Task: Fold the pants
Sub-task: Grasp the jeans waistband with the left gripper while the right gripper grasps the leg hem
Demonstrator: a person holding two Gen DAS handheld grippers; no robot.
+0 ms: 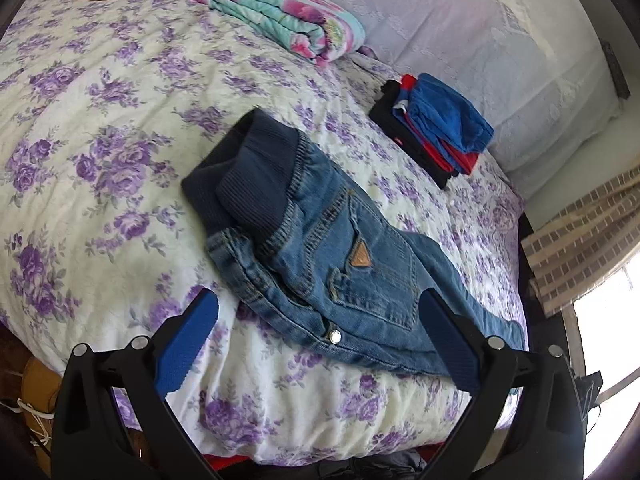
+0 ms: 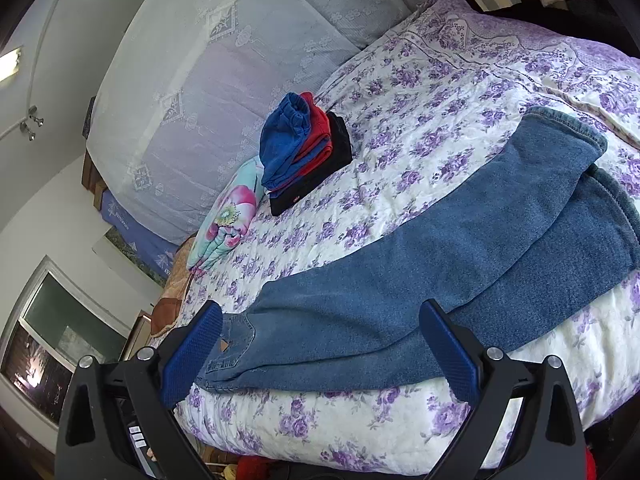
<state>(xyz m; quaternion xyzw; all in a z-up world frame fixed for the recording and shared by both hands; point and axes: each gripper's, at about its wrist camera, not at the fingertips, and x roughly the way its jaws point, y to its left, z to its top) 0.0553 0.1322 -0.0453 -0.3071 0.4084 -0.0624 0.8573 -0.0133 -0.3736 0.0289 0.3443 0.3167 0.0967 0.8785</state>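
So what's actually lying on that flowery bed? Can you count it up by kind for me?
Jeans being folded: 1, the blue jeans, spread flat
Stacks of folded clothes: 1, the small pile in blue, red and black; pieces in it too hard to count
Folded blankets: 1, the floral blanket
Total: 3 on the bedspread

No legible txt; tan patch [image 1: 359,257] on jeans [image 1: 360,280] unreadable.
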